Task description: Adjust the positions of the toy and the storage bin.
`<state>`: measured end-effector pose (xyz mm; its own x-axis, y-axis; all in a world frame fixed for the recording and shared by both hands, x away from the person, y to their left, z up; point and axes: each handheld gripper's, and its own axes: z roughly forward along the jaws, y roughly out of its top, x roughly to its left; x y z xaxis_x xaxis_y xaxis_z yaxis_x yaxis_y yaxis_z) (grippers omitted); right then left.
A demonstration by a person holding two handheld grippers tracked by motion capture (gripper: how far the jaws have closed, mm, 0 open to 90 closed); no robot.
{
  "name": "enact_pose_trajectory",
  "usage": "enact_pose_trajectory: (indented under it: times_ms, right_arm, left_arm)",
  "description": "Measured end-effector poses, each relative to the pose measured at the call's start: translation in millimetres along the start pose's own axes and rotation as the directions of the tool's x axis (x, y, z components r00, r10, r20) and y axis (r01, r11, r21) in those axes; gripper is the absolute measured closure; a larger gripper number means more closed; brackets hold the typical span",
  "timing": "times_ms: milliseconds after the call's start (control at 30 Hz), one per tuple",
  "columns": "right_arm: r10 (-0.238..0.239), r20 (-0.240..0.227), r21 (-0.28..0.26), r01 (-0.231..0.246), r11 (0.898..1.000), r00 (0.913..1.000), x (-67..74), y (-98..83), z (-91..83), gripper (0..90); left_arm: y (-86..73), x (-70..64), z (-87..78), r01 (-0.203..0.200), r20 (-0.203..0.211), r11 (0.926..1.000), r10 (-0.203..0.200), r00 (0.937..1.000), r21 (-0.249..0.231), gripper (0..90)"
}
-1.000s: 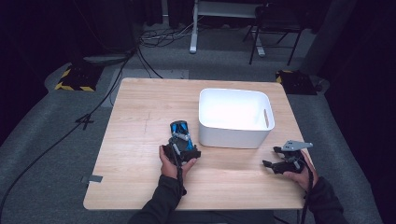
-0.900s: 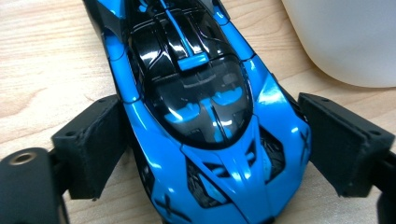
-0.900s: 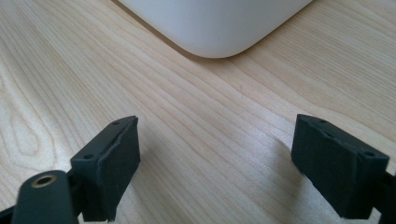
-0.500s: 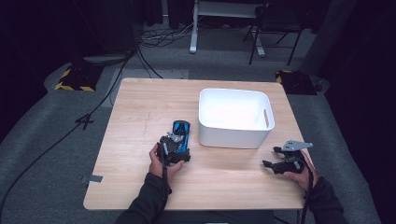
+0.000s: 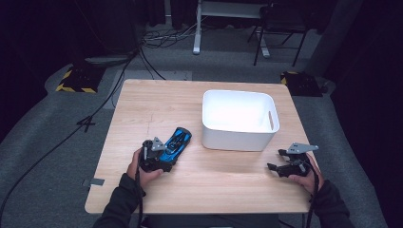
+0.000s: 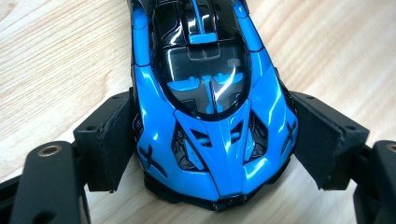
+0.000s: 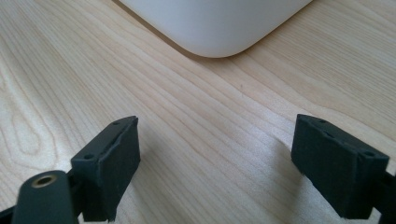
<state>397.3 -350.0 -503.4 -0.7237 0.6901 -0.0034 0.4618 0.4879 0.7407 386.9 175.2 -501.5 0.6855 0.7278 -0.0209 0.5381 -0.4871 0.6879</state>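
the left gripper point(image 5: 159, 154) sits near the front left of the table point(image 5: 157, 99), held in the person's left hand point(image 5: 142, 168), with the blue and black toy car point(image 5: 175, 142) between its jaws. the car lies on the wood at a slant, one end toward the white bin point(image 5: 237, 137) and the other in the gripper. in the left gripper view the car point(image 6: 210, 116) is seen from above, its pointed blue end nearest the camera, its dark glazed roof farther up; the two black pads point(image 6: 112, 140) flank its sides and meet the bodywork, so the jaws, which have just been closing, are clamped on the car. the car's wheels rest on the table point(image 6: 56, 56). the bin stands just beside the car, to its right in the high view, apart from it. the right gripper point(image 5: 280, 167) rests near the front right edge, in the right hand point(image 5: 306, 178), pointing left below the bin's near right corner. in the right gripper view its pads point(image 7: 112, 163) stand wide apart over bare wood point(image 7: 210, 140), and a rounded corner of the bin point(image 7: 215, 28) lies ahead, well short of the jaws.
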Motion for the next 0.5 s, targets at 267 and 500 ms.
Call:
enact_pose_trajectory:
  times_ms: [267,500]
  right_arm:
    - [0.000,0.001,0.000,0.000,1.000,1.0000,0.1,0.0,0.1,15.6]
    - [0.001,0.001,0.000,-0.001,1.000,1.0000,0.1,0.0,0.1,15.6]
  left_arm:
    - [-0.2,-0.9,0.0,0.014,-0.011,0.9999,-0.014,0.9998,0.001,20.2]
    - [4.5,-5.5,5.1,0.040,-0.033,0.9991,-0.039,0.9987,0.013,12.6]
